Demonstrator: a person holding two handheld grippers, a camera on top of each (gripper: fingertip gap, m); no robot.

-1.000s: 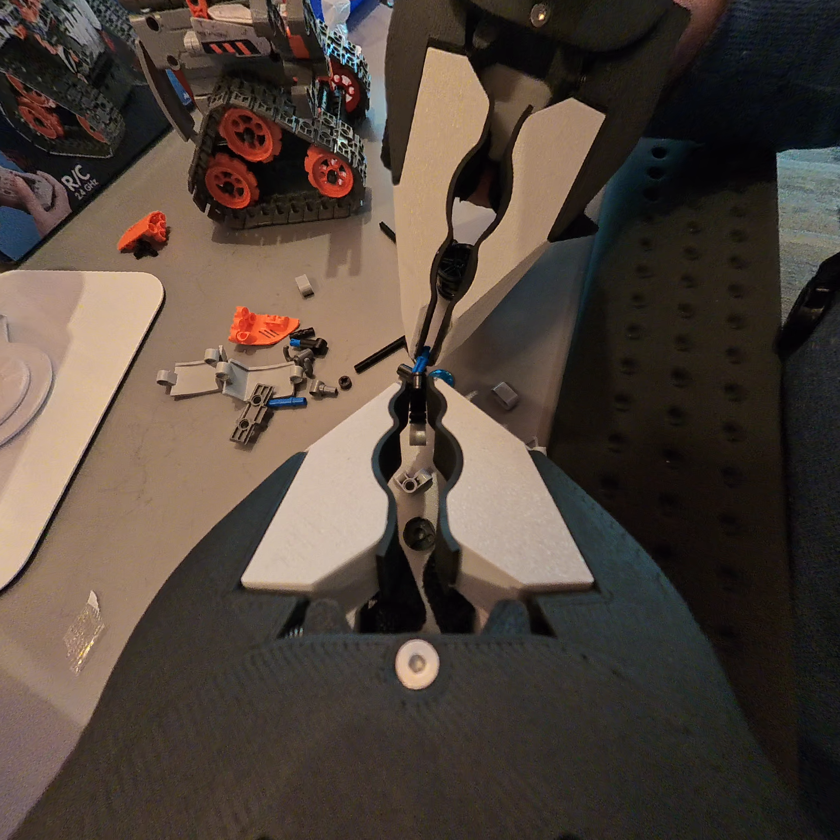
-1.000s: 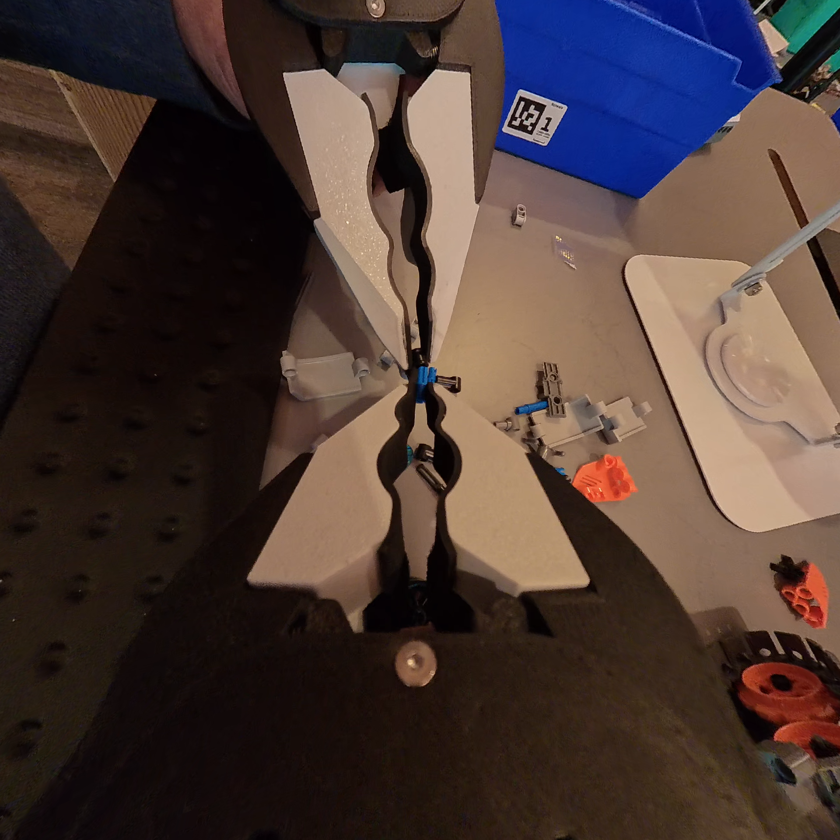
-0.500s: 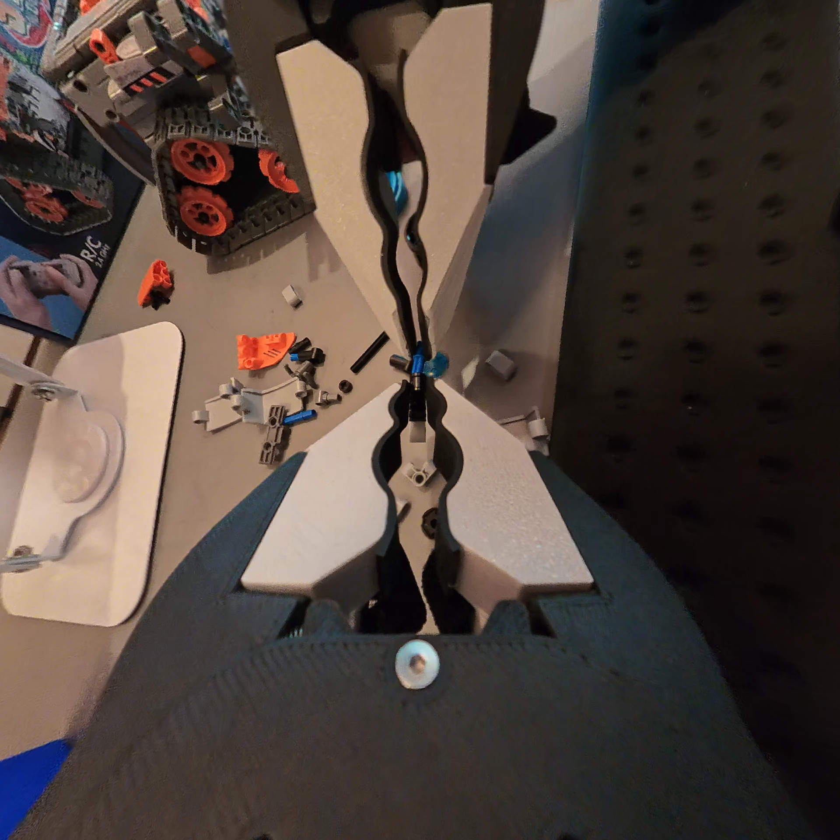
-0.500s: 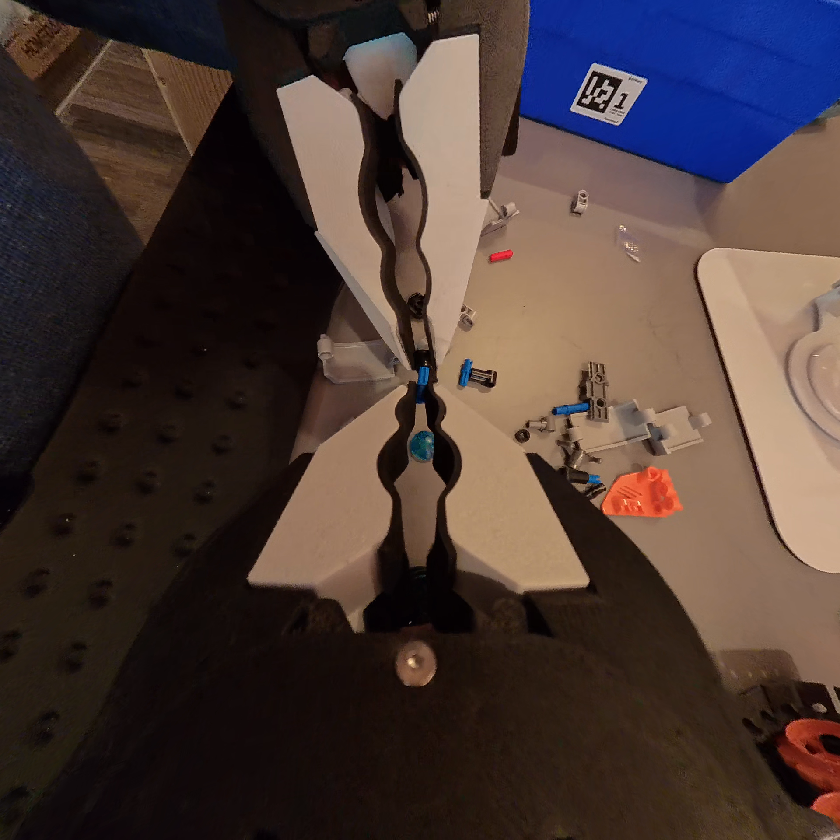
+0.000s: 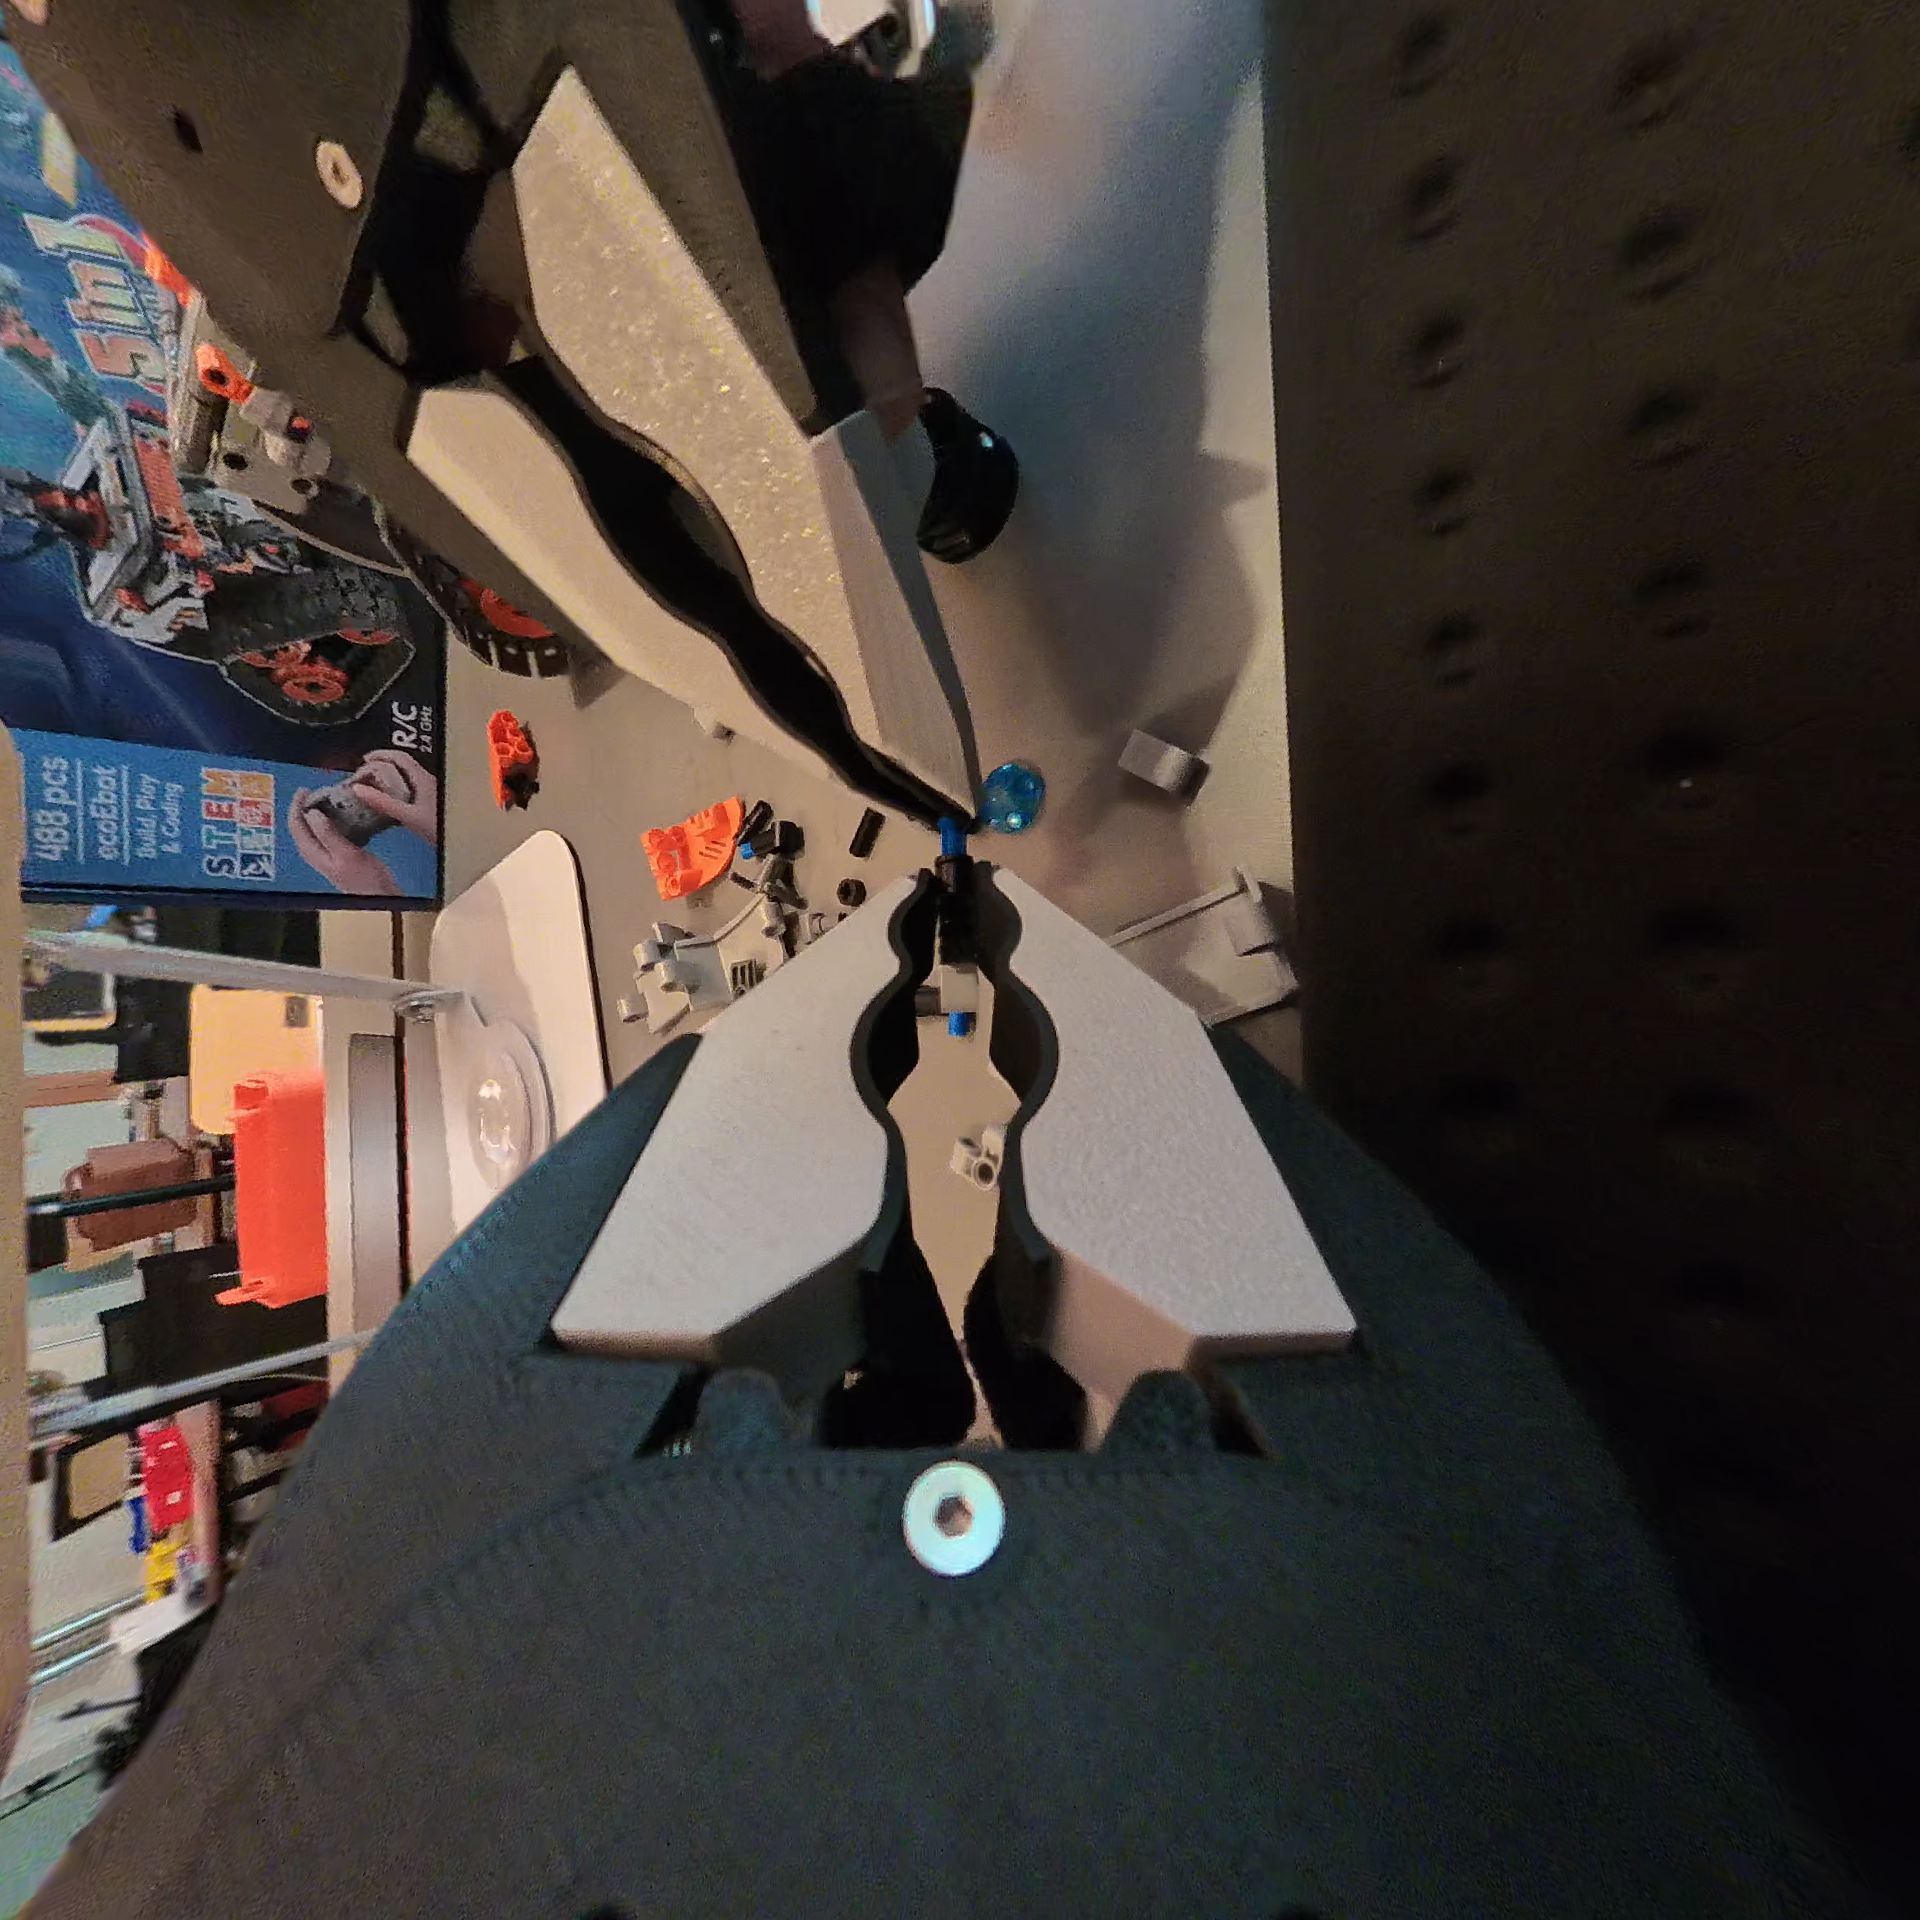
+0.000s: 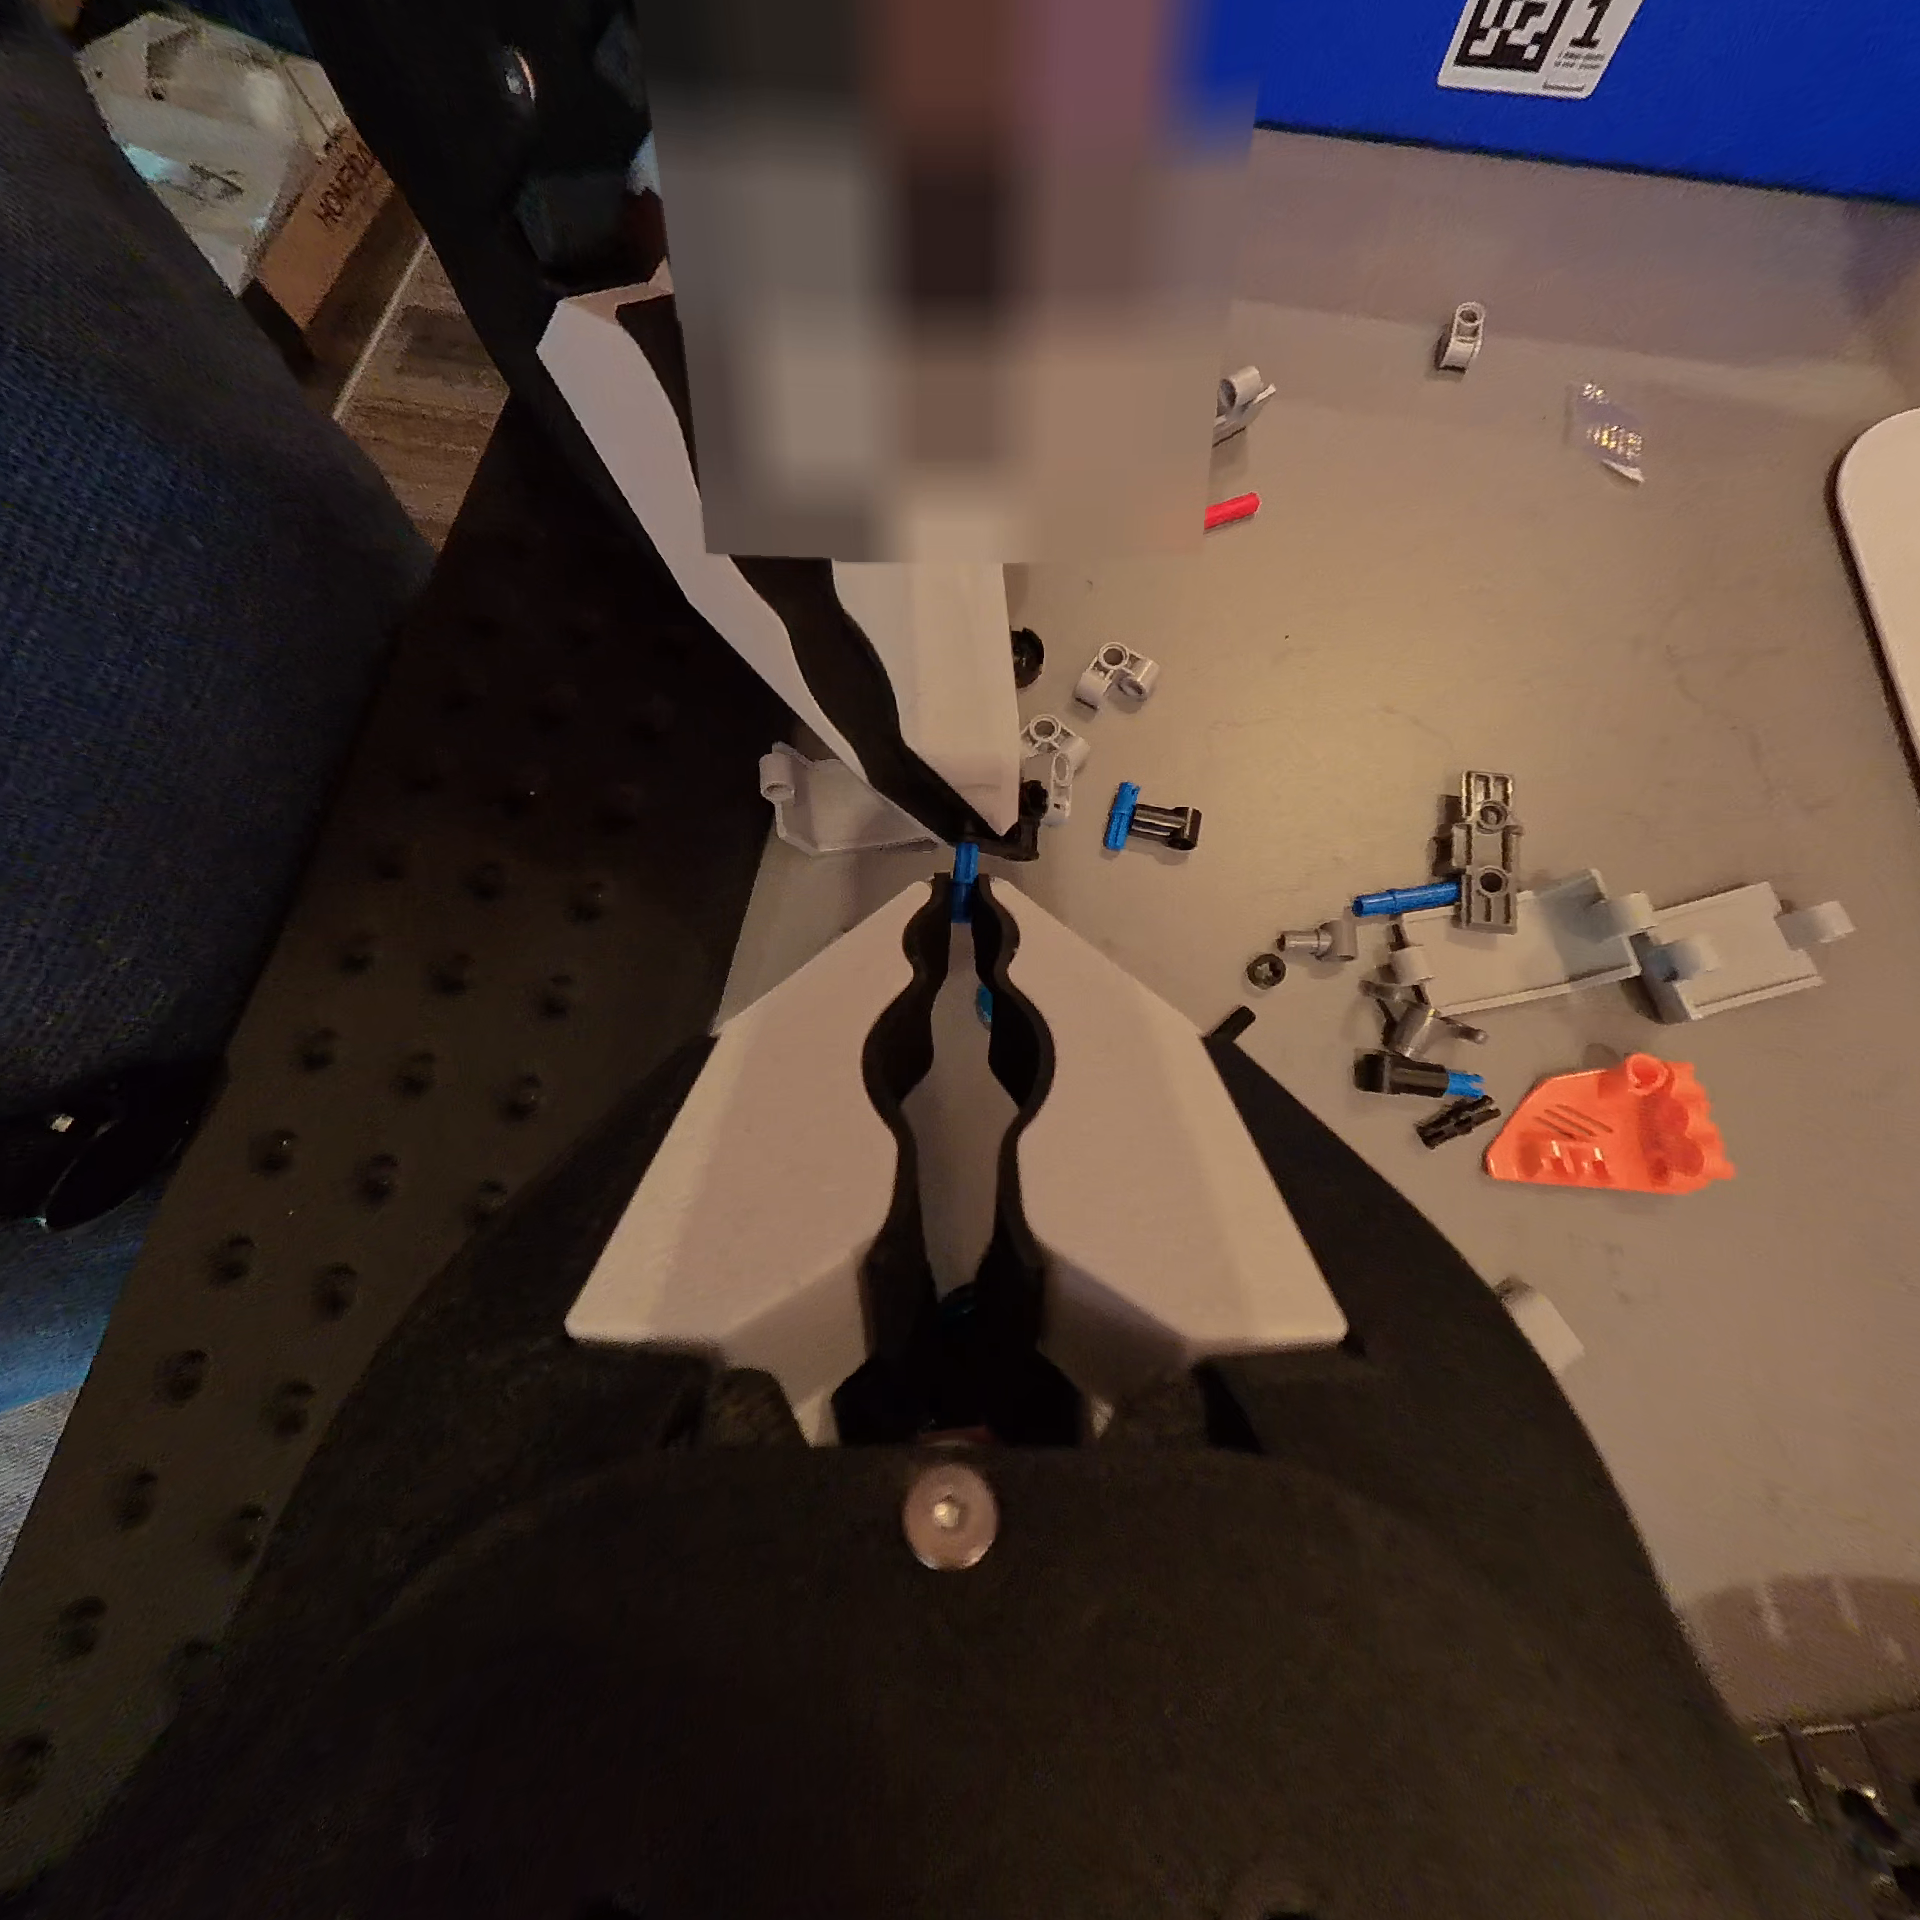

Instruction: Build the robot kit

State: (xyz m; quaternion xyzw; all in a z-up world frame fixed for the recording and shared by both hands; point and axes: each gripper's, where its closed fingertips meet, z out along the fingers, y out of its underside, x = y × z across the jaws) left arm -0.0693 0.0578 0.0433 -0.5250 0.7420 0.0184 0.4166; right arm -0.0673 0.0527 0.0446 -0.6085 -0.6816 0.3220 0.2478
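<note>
Blue and black plastic, a small pin (image 5: 950, 862), sits pinched at the very tips of my left gripper (image 5: 952, 894), whose fingers (image 5: 1122, 1060) are clenched on its black end. The blue end pokes forward into the tips of my right gripper (image 5: 961, 816), which comes in from the upper left with its fingers pressed together. Just beside that meeting point a clear blue round stud (image 5: 1012, 798) lies on the grey desk (image 5: 1091, 644). A small grey connector (image 5: 982, 1155) shows through the gap between my left fingers. Farther left lie an orange piece (image 5: 694, 847), a grey hinged plate (image 5: 691, 961) and a toy box (image 5: 218, 644).

From the right wrist, my right gripper (image 6: 964, 883) is clenched on the blue end of the pin (image 6: 965, 878), tip to tip with my left gripper (image 6: 987, 826), which holds the black end. To the right on the desk (image 6: 1455, 644) lie a blue-and-black connector (image 6: 1148, 821), a grey hinged plate (image 6: 1621, 945), an orange piece (image 6: 1616, 1138) and a red pin (image 6: 1233, 510). A blue bin (image 6: 1766, 94) stands at the far edge.
</note>
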